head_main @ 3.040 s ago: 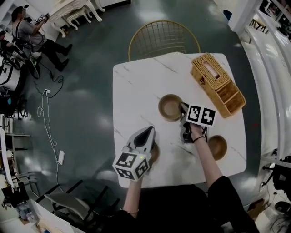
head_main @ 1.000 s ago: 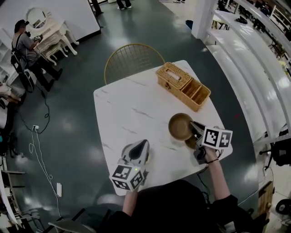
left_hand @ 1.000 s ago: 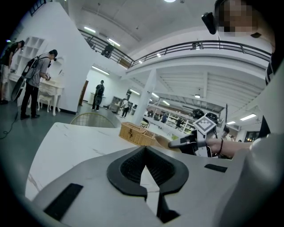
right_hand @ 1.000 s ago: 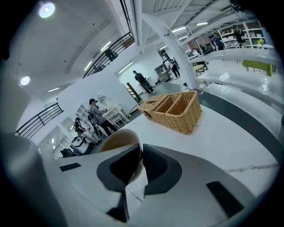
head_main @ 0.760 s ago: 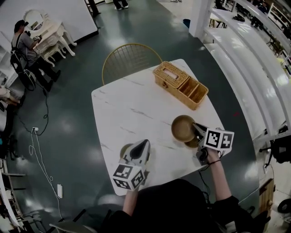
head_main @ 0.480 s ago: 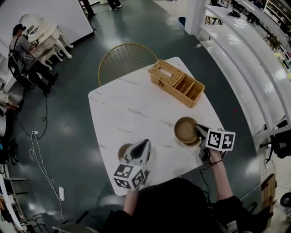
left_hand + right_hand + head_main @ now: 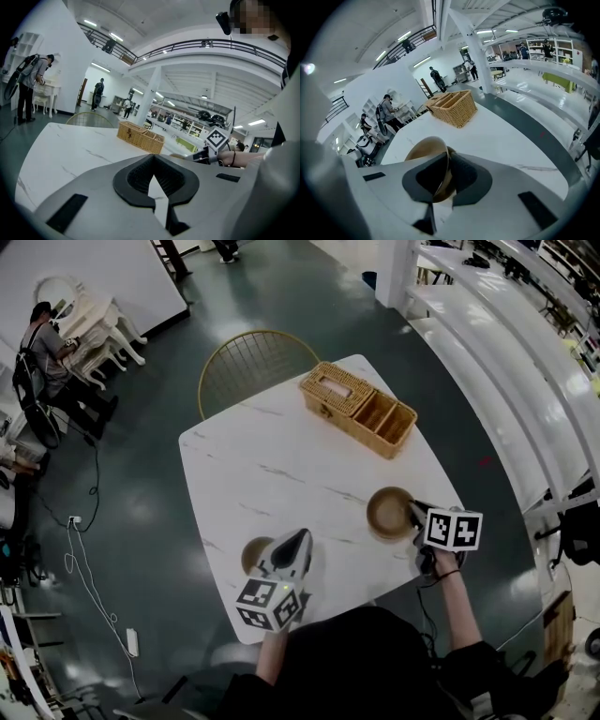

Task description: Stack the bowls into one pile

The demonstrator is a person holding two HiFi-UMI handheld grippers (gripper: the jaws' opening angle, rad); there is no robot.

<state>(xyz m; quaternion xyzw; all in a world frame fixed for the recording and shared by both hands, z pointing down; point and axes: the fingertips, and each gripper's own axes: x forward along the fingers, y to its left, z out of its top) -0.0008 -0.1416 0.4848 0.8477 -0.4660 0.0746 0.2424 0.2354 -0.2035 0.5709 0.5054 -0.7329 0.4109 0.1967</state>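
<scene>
My right claw (image 7: 412, 511) clamped narrowly on the rim of a wooden bowl (image 7: 388, 513), that bowl at the marble table's (image 7: 272, 465) near right corner, my left claw (image 7: 297, 538) closed and empty, second bowl (image 7: 252, 553) just beside it.

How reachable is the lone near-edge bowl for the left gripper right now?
Probably yes: the bowl sits uncovered right beside the left gripper, nothing between, though its shut jaws point past it.
</scene>
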